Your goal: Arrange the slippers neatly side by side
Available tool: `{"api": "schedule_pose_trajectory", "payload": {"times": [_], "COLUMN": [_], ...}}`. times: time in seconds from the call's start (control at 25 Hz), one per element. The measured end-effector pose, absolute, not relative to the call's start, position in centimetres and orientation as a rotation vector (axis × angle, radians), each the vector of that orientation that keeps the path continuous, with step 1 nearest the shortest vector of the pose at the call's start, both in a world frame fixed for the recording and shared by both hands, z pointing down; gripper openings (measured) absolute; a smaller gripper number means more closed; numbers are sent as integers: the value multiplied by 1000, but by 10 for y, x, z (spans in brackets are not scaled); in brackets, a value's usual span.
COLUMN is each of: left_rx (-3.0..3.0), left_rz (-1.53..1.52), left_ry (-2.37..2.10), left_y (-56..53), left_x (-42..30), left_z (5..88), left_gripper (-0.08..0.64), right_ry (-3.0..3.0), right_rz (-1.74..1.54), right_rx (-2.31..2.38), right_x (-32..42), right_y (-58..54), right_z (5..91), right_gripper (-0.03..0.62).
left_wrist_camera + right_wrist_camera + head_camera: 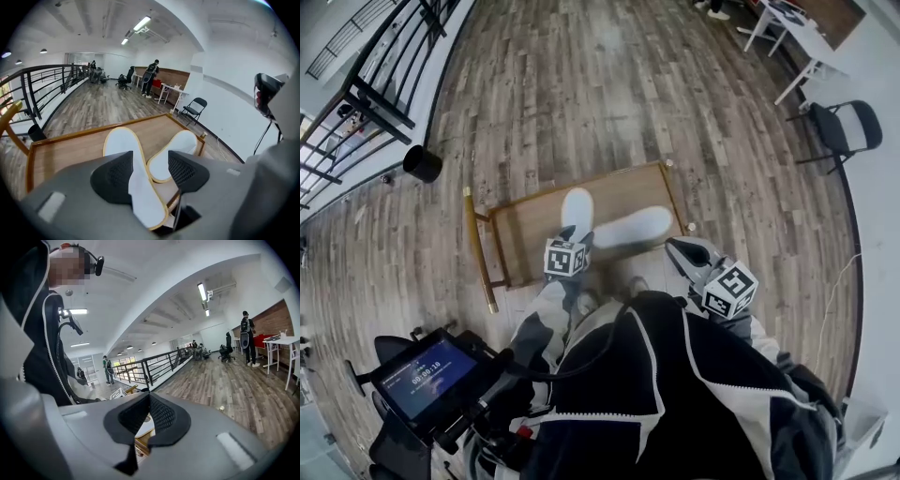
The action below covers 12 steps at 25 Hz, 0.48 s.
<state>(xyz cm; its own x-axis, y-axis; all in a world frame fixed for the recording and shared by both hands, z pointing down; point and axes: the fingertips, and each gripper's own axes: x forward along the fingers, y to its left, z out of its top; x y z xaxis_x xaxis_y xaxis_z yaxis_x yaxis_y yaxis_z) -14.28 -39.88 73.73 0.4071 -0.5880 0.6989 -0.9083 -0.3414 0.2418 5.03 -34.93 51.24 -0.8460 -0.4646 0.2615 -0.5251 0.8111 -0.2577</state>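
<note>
Open office loft: swivel chairs [124, 80], white desks [171, 90], mezzanine railing [47, 82], plank floor [609, 84].

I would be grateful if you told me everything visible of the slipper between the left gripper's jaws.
The slipper is flat and white with a thin tan edging, seemingly soft fabric. It lies on the wooden table, angled away from the second slipper; their near ends meet, and it seems to overlap that one there. The open left gripper straddles its near half without pressing it.
</note>
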Motion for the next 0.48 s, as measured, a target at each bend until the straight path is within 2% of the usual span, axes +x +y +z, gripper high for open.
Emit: {"api": "schedule_pose_trajectory", "payload": {"times": [0.08,0.32,0.48], "left_rx": [2026,1933,1891], "left_rz": [722,926,929], "left_ry": [-1278,-1313,-1303], "left_y": [-403,-424,-437], "left_x": [-146,-165,-160], "left_z": [745,788,802], "left_gripper": [252,238,238], "right_ry": [-2798,-2758,-2724], "right_rz": [474,480,506], "right_rx": [800,865,914], "right_x": [56,75,94], "right_y": [-342,-341,-349], "right_z": [509,515,523], "right_gripper": [5,5,5]}}
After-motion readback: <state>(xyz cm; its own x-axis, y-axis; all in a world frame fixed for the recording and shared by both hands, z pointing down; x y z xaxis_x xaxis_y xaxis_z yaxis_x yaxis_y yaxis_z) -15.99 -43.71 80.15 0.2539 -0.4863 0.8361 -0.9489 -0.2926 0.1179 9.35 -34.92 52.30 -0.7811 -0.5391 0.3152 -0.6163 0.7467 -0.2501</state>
